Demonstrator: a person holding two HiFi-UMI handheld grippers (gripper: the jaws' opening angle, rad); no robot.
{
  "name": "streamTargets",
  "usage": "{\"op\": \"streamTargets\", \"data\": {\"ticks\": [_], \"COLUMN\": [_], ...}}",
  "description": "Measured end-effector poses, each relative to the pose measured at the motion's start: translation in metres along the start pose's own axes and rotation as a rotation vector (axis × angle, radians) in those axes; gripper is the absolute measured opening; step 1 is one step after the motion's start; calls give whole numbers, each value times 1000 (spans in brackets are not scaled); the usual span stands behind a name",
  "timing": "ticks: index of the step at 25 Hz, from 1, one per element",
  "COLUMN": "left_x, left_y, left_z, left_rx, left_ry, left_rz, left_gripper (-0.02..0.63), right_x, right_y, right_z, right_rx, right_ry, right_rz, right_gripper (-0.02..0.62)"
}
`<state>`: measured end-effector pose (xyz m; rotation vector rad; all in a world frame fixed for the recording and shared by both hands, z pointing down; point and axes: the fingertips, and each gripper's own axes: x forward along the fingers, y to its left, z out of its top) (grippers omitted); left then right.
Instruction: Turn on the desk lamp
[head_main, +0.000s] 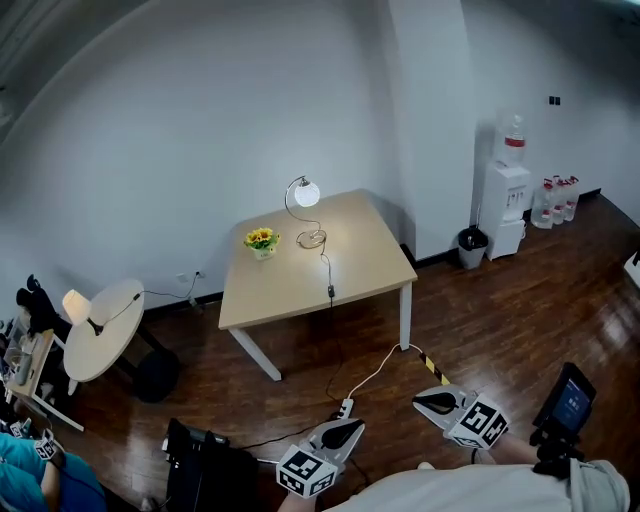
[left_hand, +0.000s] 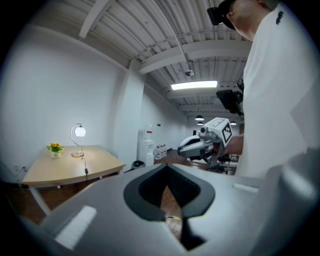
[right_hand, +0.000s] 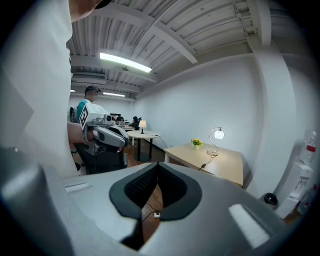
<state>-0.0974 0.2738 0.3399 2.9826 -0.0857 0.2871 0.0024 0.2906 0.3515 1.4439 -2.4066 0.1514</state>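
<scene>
- A round side table (head_main: 108, 340) stands at the far left and carries a small shaded lamp (head_main: 76, 305) that glows. It is well apart from the square table (head_main: 290, 292).
- A pot of yellow flowers (head_main: 262, 241) sits near the square table's back edge, just beside the lamp's left.
- The desk lamp (head_main: 305, 195) stands at the back of the square table on a ring base. Its curved stem arches over and its white globe is lit.
- The lamp's cord (head_main: 327, 268) runs forward across the top, with the inline switch (head_main: 331, 292) lying near the front edge. A white power strip (head_main: 345, 408) lies on the wooden floor below.
- The left claw (head_main: 348, 431) is held low, close to the person's body. Its tip is aimed up toward the table and stays well apart from it. The jaws are pressed together with nothing between them.
- The left claw's marker cube (head_main: 305, 472) shows black-and-white square patterns and no letters.
- The right claw (head_main: 425, 402) is held just beside the left one, level, with its tip turned leftward. Its jaws are likewise closed on nothing, and its marker cube (head_main: 482, 423) faces the camera.
- A dark device with a lit screen (head_main: 571, 398) sits at the person's right. Its print is too small to read.
- A water dispenser (head_main: 507, 200) with a red-necked bottle on top stands by the right wall. A dark bin (head_main: 471, 245) is at its left and spare bottles (head_main: 556, 198) at its right. The labels are illegible.
</scene>
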Motion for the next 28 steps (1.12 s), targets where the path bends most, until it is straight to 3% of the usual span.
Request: {"op": "streamTargets", "data": {"ticks": [11, 23, 28], "left_x": [-5, -11, 0], "left_y": [-16, -20, -6], "left_z": [7, -3, 11], "left_rx": [13, 1, 14], "left_ry": [5, 11, 9], "left_rz": [16, 40, 37], "left_gripper": [17, 17, 17], "right_x": [-10, -15, -9], "right_y": [25, 24, 5], "right_z": [-8, -12, -5], "right_rx": [18, 13, 7], "right_ry": [20, 20, 24], "right_rz": [52, 44, 43], "right_gripper": [2, 2, 2]}}
